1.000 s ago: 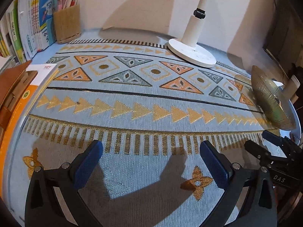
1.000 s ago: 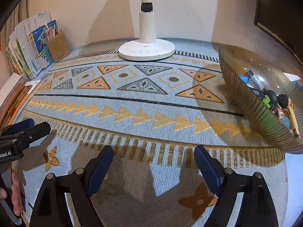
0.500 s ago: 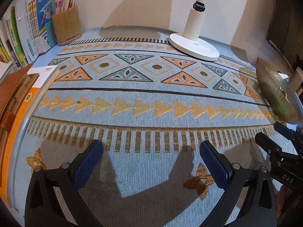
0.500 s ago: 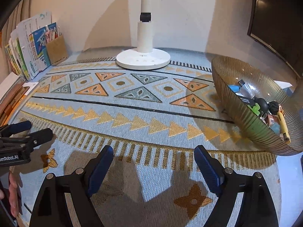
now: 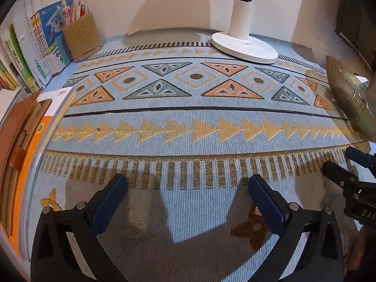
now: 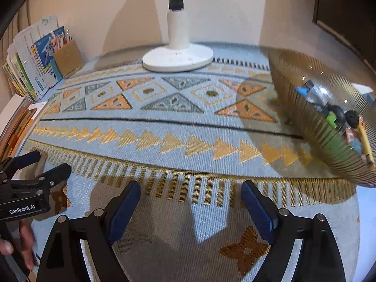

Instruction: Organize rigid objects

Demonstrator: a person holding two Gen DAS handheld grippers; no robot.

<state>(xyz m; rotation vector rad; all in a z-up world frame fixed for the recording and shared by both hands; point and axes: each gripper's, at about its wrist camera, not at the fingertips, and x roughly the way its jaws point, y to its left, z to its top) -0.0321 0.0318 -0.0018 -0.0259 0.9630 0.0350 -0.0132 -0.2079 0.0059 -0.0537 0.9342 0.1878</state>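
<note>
**A:** The right gripper (image 6: 190,202), black with blue pads, has its jaws wide apart and opening a bit more. Nothing is between them. Only the blue woven mat with orange and gold triangles (image 6: 188,127) lies under it.

**B:** And the left gripper (image 5: 188,195)?

**A:** It is black with blue pads too, and its jaws are spread wide. It holds nothing. It hangs over the near part of the same mat.

**B:** Where are the little things to tidy up?

**A:** They sit in the ribbed, see-through golden bowl (image 6: 312,127) on the right side of the mat. I can see a small pile of bits (image 6: 336,117) in it: something blue, something green, black round parts and a yellow stick. I cannot tell what each one is.

**B:** What else is there?

**A:** A round white stand with a white pole (image 6: 177,57) is at the back by the wall. A brown pen holder (image 5: 81,38) stands at the back left, next to a row of books (image 5: 40,54). A person's fingers (image 6: 21,242) hold the left gripper's handle.
</note>
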